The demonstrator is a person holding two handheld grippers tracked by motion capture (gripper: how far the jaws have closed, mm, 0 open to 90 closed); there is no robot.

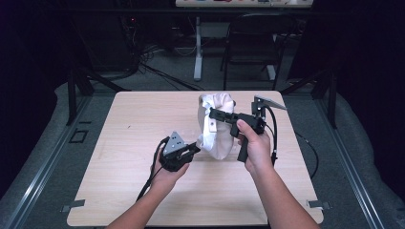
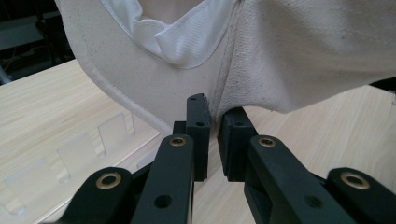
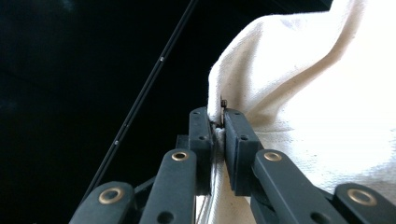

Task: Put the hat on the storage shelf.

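a: dim room, black all round, and a pale wood-grain table point(image 1: 143, 191) in the middle of it. an empty dark chair point(image 1: 253, 33) stands on the grey floor past the far edge. start me at the jaws.

b: left gripper point(image 1: 195, 149) first. its two black jaws are nearly together, pinched on the lower edge of a cream canvas cloth bag with a white inner lining point(image 1: 215, 129). in the left gripper view point(image 2: 214, 122) a fold of that fabric drops right into the narrow gap between the pads.

a: and the other one?

b: the right gripper point(image 1: 211, 113) is clamped tight on the bag's upper part. in the right gripper view point(image 3: 218, 123) the pads squeeze a seam of the cream cloth point(image 3: 317, 116), with almost no gap left.

a: so where does the bag sit?

b: held up between the two grippers, over the middle of the table towards the far side. its top hangs from the right gripper, its lower corner goes to the left one. in the left gripper view the bag point(image 2: 303, 56) spreads across the top, the white lining folded over at the mouth, and the table point(image 2: 56, 112) shows below it.

a: does it touch the wood?

b: i cannot tell; the bottom looks very close to the surface.

a: hands?

b: the left hand point(image 1: 168, 172) grips its tool low and near, the right hand point(image 1: 254, 145) holds its handle higher, a black cable point(image 1: 274, 129) looping behind.
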